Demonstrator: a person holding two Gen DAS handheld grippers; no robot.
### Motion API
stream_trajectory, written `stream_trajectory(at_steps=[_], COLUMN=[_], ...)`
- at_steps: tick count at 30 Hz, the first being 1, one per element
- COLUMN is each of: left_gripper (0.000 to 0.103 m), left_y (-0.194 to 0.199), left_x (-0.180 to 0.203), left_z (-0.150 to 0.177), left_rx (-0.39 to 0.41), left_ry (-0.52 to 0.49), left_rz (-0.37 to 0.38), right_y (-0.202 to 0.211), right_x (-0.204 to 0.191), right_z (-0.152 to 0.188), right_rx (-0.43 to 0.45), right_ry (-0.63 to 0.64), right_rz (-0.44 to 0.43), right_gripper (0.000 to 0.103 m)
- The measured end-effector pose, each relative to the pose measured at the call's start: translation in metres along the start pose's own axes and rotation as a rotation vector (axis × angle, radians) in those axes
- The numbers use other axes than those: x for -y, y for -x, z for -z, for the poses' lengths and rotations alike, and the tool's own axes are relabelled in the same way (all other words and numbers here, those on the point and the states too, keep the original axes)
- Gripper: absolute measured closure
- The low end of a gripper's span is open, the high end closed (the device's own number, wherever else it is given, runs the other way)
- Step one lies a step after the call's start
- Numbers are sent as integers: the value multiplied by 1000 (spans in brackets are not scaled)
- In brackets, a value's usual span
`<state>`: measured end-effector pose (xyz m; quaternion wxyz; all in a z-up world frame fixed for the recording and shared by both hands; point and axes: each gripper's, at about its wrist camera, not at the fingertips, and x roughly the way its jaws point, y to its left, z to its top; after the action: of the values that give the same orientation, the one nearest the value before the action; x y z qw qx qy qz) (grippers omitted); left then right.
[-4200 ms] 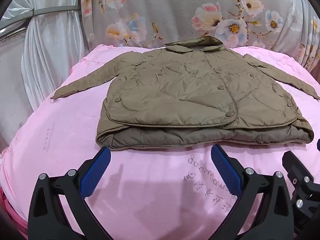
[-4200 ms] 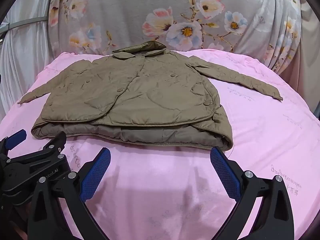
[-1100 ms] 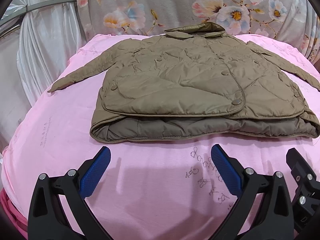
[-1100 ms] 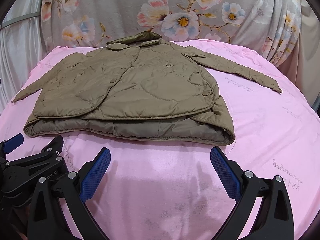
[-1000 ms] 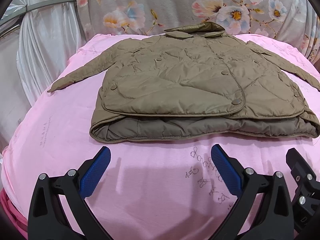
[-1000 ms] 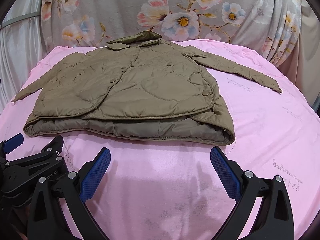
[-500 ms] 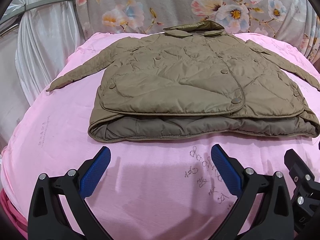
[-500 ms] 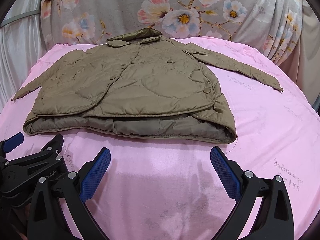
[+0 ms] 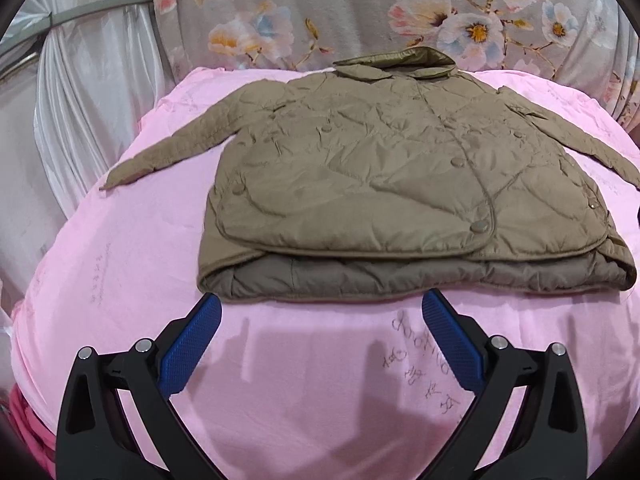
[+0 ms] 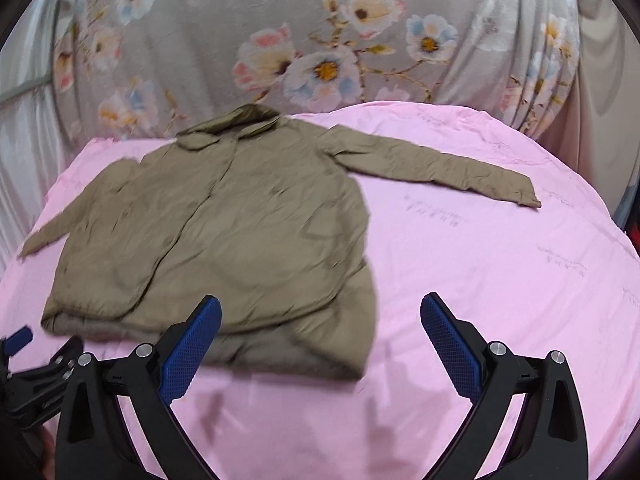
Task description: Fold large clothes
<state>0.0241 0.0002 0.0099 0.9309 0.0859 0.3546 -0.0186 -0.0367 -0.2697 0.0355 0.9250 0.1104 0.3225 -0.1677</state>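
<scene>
Blue-padded fingers fill the foreground on both sides: the left gripper hangs with its jaws spread wide and nothing between them, just short of the doubled-up bottom edge of the olive quilted jacket, and the right gripper is equally wide and empty, its left finger overlapping that near edge in the picture while its right finger sits over bare cloth. Neither one grips anything, and that reads to me as a pause between folds, both tools poised at the nearest edge where a fresh grab would be easiest. Beyond them the jacket lies flat, front up and snapped closed, on the pink cloth-covered table, its lower part turned up so the darker lining shows along the fold. Both sleeves are spread out to the sides, so I would judge the sleeves are next. The right-wrist view is smeared, so exactly how close that gripper is to the cloth I cannot say. Farther back sits the collar, near the table's far edge, and behind it hangs a grey floral curtain. No box, basket or other container shows anywhere.
</scene>
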Motion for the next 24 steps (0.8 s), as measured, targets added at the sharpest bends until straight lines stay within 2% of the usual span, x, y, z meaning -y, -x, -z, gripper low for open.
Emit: stream_trajectory(at_steps=[5,10,15,19,21,23,24], left_gripper=[5,5,5,5,5,5,5], left_y=[10,0,-16,-35,-43,-49,-52], left_x=[-9,-29,-45,-55,-59,-65,-68], left_z=[-33,-67,-83,-88,-89,-88,-88], left_rx=[45,41,48,24,12,4,1], left_ry=[28,102,150,164,169,177,180], left_rz=[31,109,81,32,13,-4,-11], right_y=[-34,-93,-155,-186,-197,-207,-212], right_x=[57,154,240,270,279,286,289], right_z=[-51,-96,-105,-102,-101,-99,-99], right_rx=[2,-18,-76,-98,-99,-103,-101], right_ry=[-131,-376,-672,-769,-796,-821,-837], right_rz=[31,51,25,59,74,81,84], right_gripper=[5,5,5,9,14,27,30])
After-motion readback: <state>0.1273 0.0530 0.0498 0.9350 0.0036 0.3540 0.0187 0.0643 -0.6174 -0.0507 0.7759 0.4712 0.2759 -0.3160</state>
